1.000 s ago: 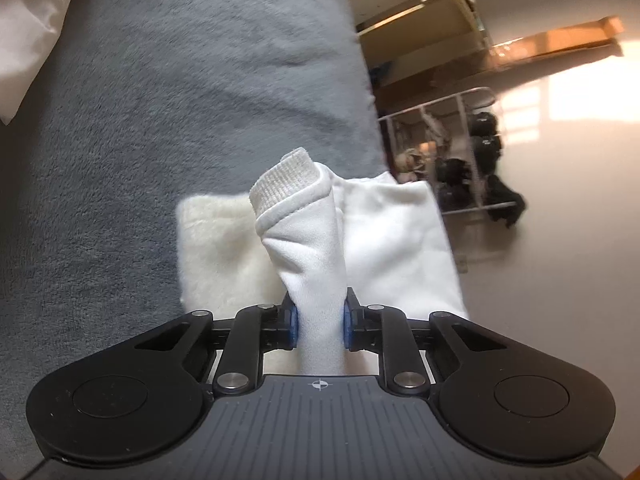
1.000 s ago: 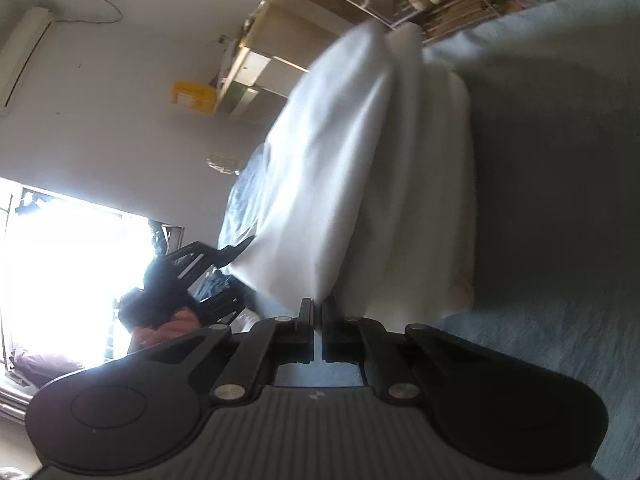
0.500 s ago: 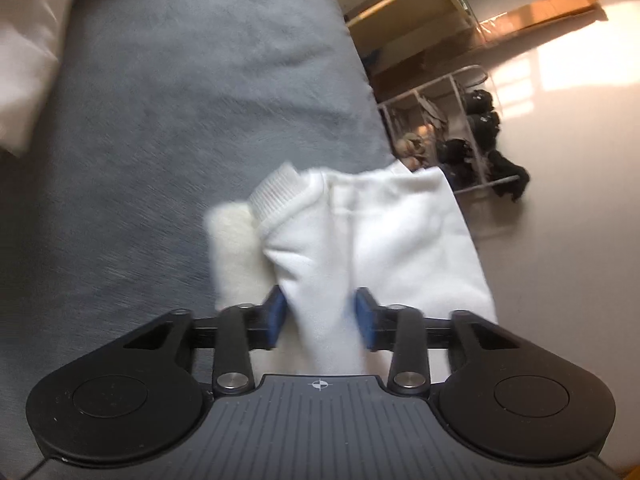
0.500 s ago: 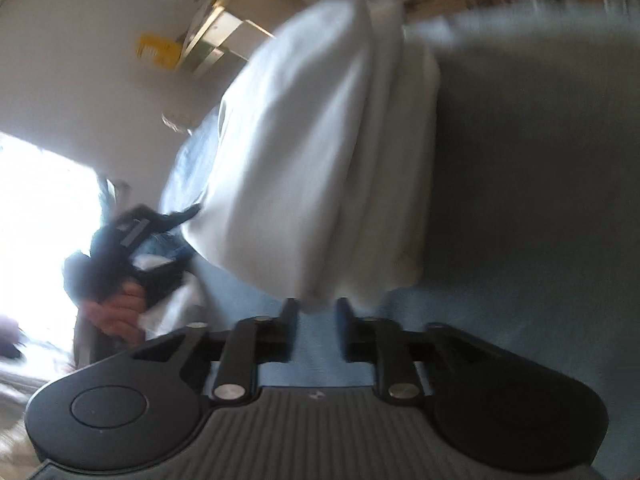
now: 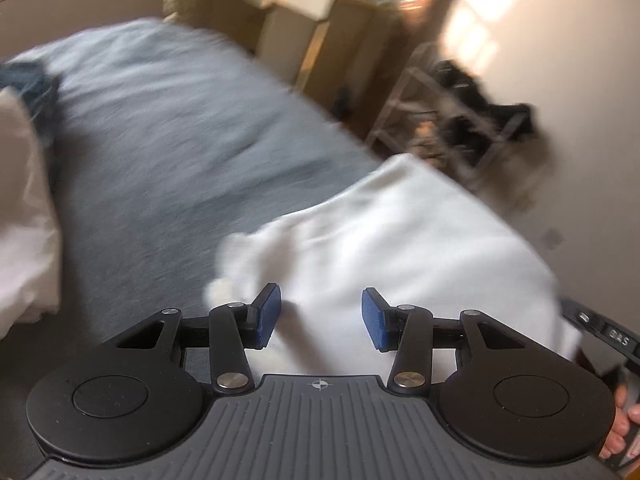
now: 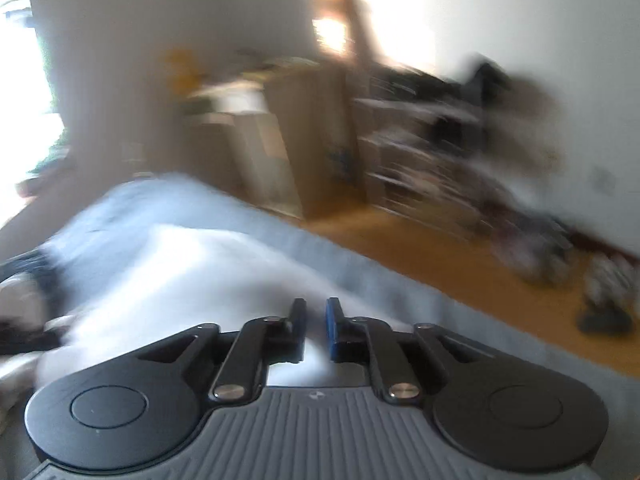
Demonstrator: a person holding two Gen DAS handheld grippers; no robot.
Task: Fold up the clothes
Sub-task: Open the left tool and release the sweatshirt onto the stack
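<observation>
A second white cloth (image 5: 28, 216) lies far off to the left of the left gripper (image 5: 321, 314), whose blue fingers (image 5: 267, 316) stand spread with nothing pinched. The folded white garment (image 5: 400, 248) lies on the grey bed (image 5: 180, 128) just ahead of and beneath them. The right gripper (image 6: 316, 326) is closing on an empty gap, the garment (image 6: 180, 280) ahead to its left.

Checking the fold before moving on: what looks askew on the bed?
The folded white fleece garment lies at the grey blanket's edge; a lumpy cuff end sticks out left. Otherwise too blurred to judge.
</observation>
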